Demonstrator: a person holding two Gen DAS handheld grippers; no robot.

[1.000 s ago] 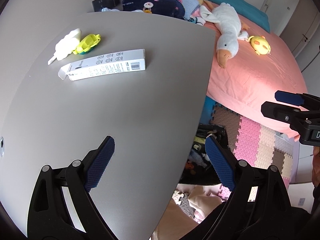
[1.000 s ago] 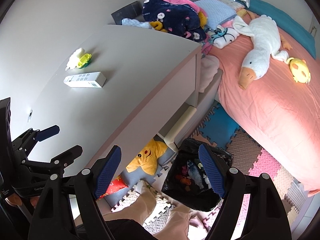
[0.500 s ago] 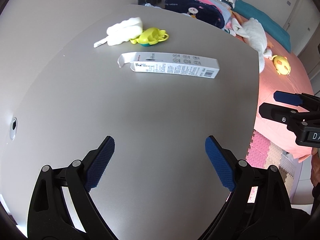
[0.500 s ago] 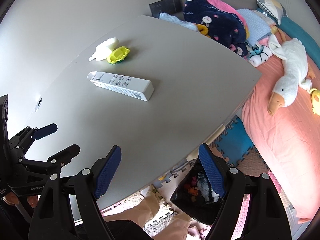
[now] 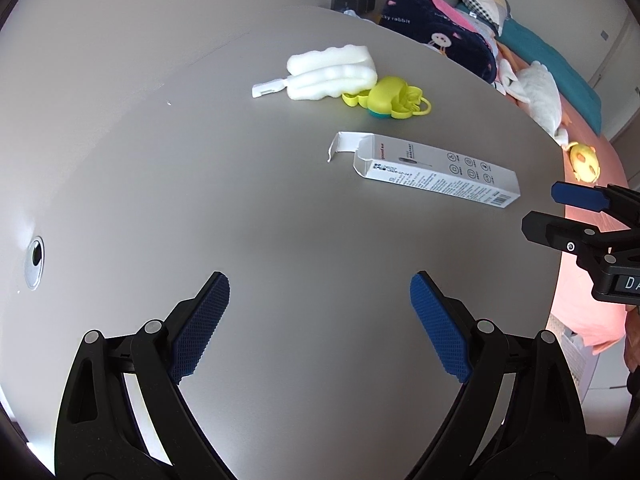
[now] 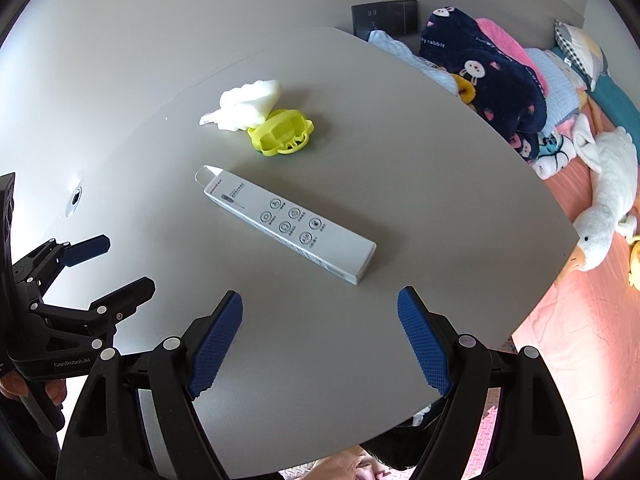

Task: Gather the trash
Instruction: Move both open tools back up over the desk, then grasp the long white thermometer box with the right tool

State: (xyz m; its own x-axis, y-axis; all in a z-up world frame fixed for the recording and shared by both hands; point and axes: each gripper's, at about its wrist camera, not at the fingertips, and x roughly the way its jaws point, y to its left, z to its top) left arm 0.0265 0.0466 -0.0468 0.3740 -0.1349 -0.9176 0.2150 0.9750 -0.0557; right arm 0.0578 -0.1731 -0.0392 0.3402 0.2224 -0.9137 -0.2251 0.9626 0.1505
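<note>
A long white cardboard box [image 5: 432, 178] with an open end flap lies flat on the grey table [image 5: 240, 220]; it also shows in the right wrist view [image 6: 292, 228]. Behind it lie a white foam piece [image 5: 332, 74] [image 6: 248, 106] and a yellow-green plastic item [image 5: 390, 98] [image 6: 282, 132]. My left gripper [image 5: 320, 320] is open and empty above the table, well short of the box. My right gripper [image 6: 320, 340] is open and empty, just short of the box's near end; it shows at the right edge of the left wrist view [image 5: 584, 216].
A pink bed [image 6: 580, 340] with a white goose plush [image 6: 608, 200], a yellow plush [image 5: 584, 160] and piled clothes [image 6: 488, 76] lies right of the table. A black bag [image 6: 400, 440] shows below the table's front edge. A cable hole [image 5: 35, 262] sits at the table's left.
Both grippers have moved forward over the table toward the box, which now appears larger and closer. The floor and black bag have mostly dropped out of view. Both grippers stay open.
</note>
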